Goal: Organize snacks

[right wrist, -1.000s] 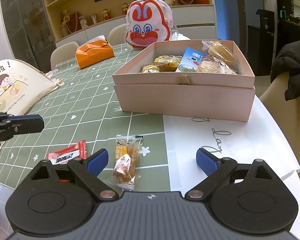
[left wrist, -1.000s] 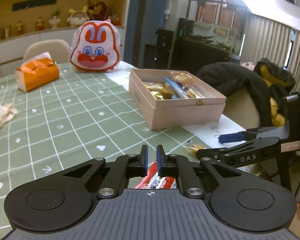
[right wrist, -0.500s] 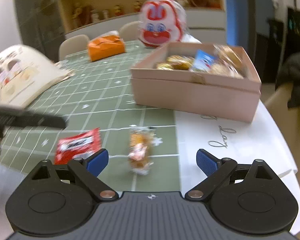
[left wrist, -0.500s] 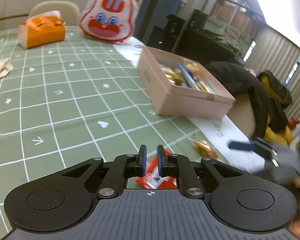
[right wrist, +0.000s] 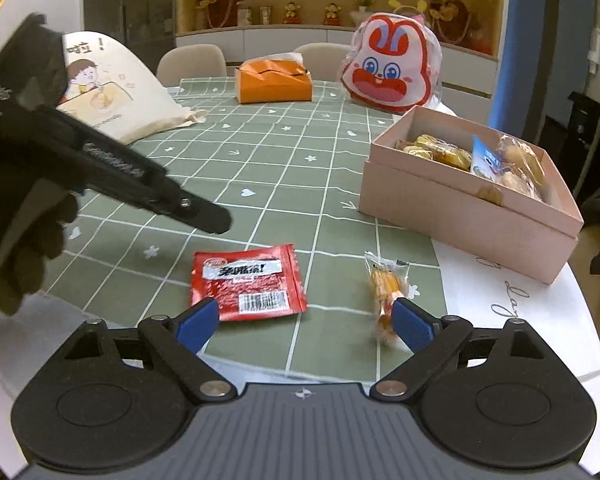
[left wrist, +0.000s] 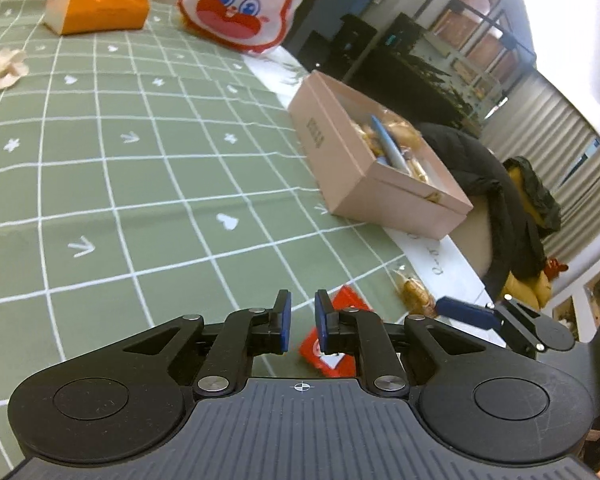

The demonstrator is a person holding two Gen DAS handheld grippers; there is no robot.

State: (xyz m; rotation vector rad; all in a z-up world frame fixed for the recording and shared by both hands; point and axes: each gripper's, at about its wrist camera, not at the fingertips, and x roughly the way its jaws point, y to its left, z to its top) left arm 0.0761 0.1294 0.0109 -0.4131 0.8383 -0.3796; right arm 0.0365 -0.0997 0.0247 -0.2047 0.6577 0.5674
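A red snack packet [right wrist: 248,282] lies flat on the green tablecloth, just ahead of my open right gripper [right wrist: 305,320]. A small clear-wrapped orange snack [right wrist: 386,290] lies beside the right fingertip. A pink box [right wrist: 460,208] with several snacks in it stands at the right. My left gripper [left wrist: 300,320] is nearly shut and empty, hovering above the red packet [left wrist: 332,350]; it shows as a dark arm in the right wrist view [right wrist: 100,160]. The orange snack [left wrist: 412,294] and the pink box [left wrist: 372,184] also show in the left wrist view.
An orange tissue box [right wrist: 274,86], a rabbit-face bag [right wrist: 390,72] and a cream tote bag [right wrist: 116,92] stand at the table's far side. A white paper sheet [right wrist: 512,304] lies under the pink box. A chair with a dark jacket [left wrist: 496,184] is beyond the table edge.
Both grippers swung left and tilted down over the near table edge. The red packet now lies centred before the right gripper. The left gripper's jaws have parted slightly.
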